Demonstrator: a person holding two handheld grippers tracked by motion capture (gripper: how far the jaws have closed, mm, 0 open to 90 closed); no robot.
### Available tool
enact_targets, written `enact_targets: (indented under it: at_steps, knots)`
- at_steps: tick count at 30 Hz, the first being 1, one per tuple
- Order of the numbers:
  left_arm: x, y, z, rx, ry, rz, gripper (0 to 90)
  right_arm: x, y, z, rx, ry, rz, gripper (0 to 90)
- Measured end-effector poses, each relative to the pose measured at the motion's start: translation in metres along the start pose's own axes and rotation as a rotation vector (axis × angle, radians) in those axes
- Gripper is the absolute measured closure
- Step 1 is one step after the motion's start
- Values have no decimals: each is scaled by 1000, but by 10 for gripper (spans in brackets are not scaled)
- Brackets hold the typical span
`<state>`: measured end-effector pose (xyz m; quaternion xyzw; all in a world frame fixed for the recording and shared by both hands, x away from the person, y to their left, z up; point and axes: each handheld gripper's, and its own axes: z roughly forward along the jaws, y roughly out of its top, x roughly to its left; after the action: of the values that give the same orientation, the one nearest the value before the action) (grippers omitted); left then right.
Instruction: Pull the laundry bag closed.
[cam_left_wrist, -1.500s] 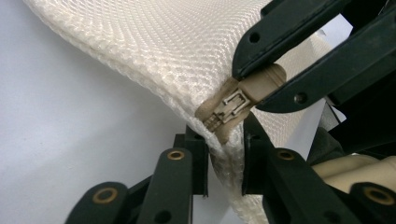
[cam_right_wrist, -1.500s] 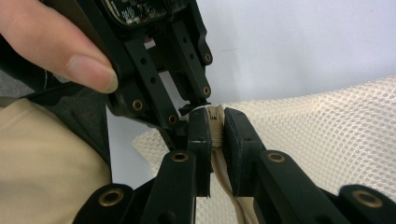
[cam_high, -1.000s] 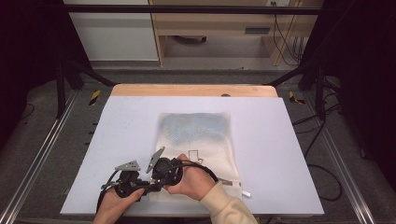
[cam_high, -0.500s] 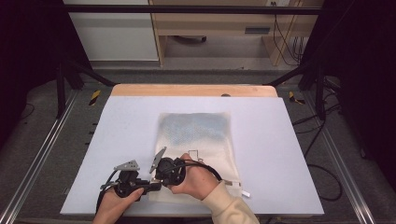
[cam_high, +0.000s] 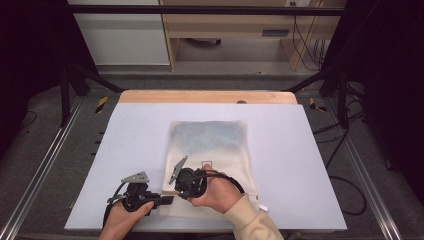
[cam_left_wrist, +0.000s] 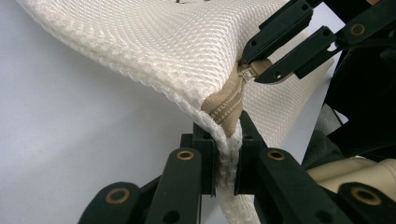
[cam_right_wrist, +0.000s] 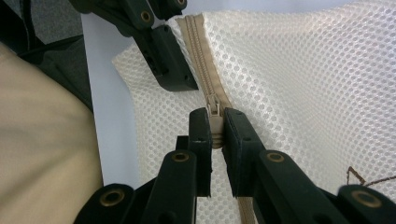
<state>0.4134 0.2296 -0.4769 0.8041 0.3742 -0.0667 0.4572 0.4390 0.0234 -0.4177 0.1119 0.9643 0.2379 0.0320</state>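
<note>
A: Compared with the frame a second back, what differs?

B: Very little. The left gripper (cam_high: 167, 200) sits where it did, at the near left corner of the bag (cam_high: 212, 155). The right gripper (cam_high: 172, 191) has crept a trifle along the near edge; the bag itself lies as before on the table (cam_high: 300, 150).

A: State of each gripper?

B: Left gripper (cam_left_wrist: 226, 140): jaws pressed together on the bag's corner seam, just below the end of the zip (cam_left_wrist: 229, 105). Right gripper (cam_right_wrist: 215, 123): jaws pinching the zip pull (cam_right_wrist: 214, 109), with the zip (cam_right_wrist: 198, 42) running ahead of it toward the other gripper. In the left gripper view the right gripper (cam_left_wrist: 254, 70) appears just beyond, closed on the same pull (cam_left_wrist: 246, 72).

A: How far apart are the two?

B: Just beside one another, tips nearly meeting over the corner.

A: Edges and free room?

B: The table's near edge lies just behind both hands. To the left gripper's outer side is bare table; ahead of the right gripper the bag stretches away, with open table beyond and to its right.
</note>
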Motion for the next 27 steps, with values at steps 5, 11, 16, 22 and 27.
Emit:
enact_targets:
  at_steps: [5,11,16,22,27]
  knots:
    - [0,0,0,-1,0,2,822,-1,-3,-1,-1,1,3,822]
    - [-1,0,0,1,0,0,822,-4,-11,-3,3,-2,21,822]
    - [-1,0,0,3,2,2,822,-6,-19,-5,0,-8,38,822]
    - [0,0,-1,3,3,1,822,-9,-30,-9,-5,-16,63,822]
    - [-1,0,0,7,3,1,822,-11,-39,-11,-13,-19,74,822]
